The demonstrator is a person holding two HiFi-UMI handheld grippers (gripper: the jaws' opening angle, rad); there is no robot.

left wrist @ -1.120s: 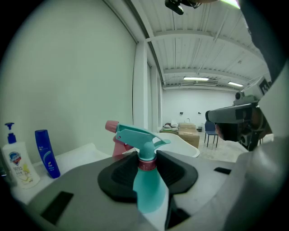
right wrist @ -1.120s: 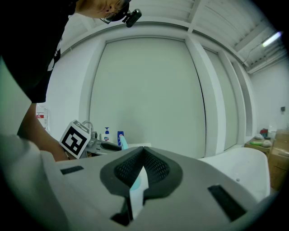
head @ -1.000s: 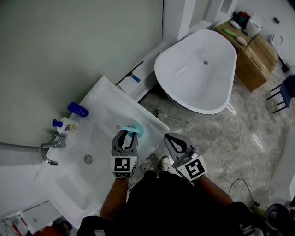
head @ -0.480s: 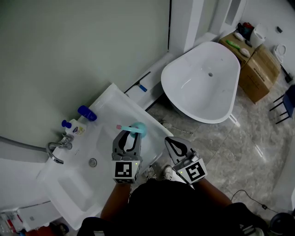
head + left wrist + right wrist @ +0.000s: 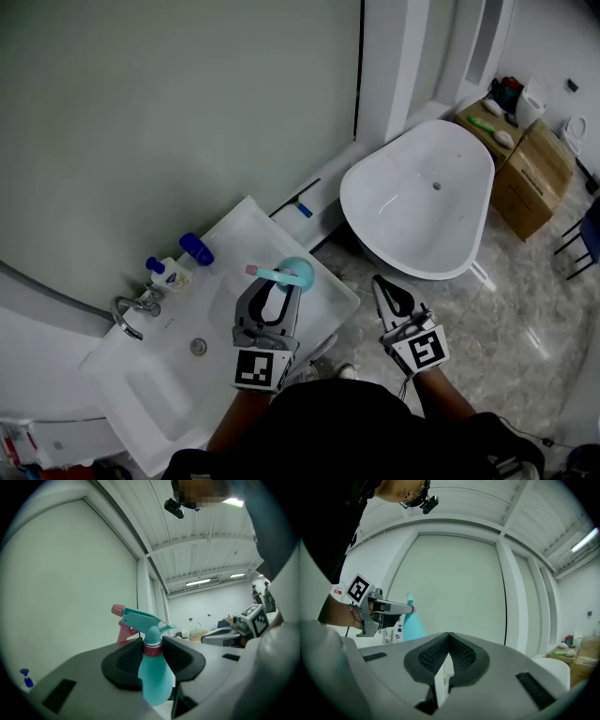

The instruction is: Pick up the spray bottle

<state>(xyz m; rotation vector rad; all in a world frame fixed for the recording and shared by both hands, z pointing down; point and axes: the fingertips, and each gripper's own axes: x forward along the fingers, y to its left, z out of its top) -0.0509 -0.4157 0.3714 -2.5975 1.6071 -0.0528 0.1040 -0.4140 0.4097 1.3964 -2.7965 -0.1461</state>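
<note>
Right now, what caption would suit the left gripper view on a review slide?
Left gripper clamped on the neck of a teal, pink-triggered spray bottle, upright before a pale wall.

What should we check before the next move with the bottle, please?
1. Grip: ok; the left gripper is shut on the bottle at its neck.
2. Bottle upright in the jaws: ok.
3. Nozzle aimed away from the person: ok; it points sideways over the sink.
4. Bottle clear of the sink: cannot tell; its base is hidden from above.
5. Right gripper free: ok; shut and empty.
</note>
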